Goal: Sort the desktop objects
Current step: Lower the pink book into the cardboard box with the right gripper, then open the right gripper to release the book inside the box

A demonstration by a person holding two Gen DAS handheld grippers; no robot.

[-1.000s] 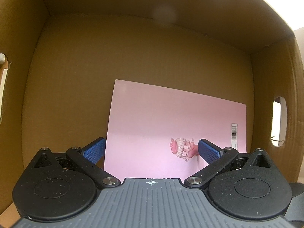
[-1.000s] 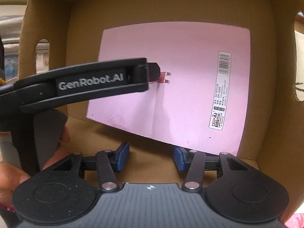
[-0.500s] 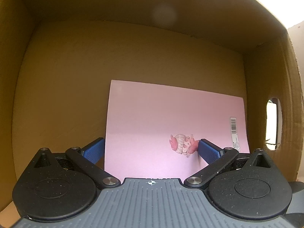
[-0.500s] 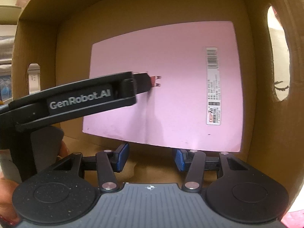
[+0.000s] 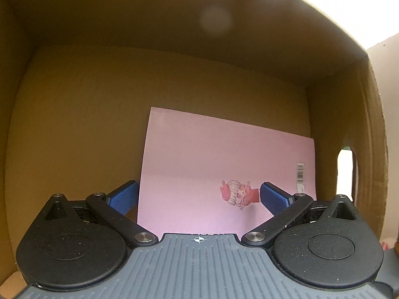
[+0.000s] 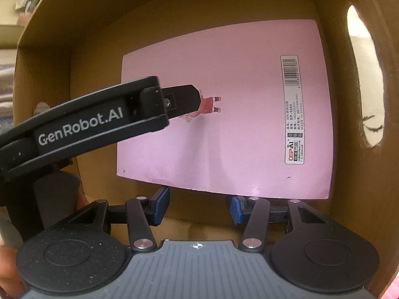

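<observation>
A pink notebook (image 5: 224, 164) with a small cartoon figure and a barcode label lies flat on the floor of a cardboard box (image 5: 74, 124). My left gripper (image 5: 199, 196) hangs over the notebook's near edge. Its blue pads (image 5: 273, 196) stand wide apart, so it is open, with nothing gripped. In the right wrist view the notebook (image 6: 249, 124) fills the right half of the box (image 6: 94, 49). The left gripper's black finger (image 6: 184, 99) reaches in from the left over the cartoon. My right gripper (image 6: 198, 208) is open and empty, just short of the notebook's near edge.
Handle holes pierce the box's side walls (image 5: 345, 172) (image 6: 364, 74). A person's hand (image 6: 81, 199) holds the left gripper's handle at the lower left. Blurred clutter (image 6: 27, 0) shows outside the box at the upper left. Bare cardboard floor lies left of the notebook.
The right wrist view has rolled, so the notebook looks turned and the right handle hole has come fully into view. The left view has slid slightly sideways in the box; both grippers' jaws have stayed as they were.
</observation>
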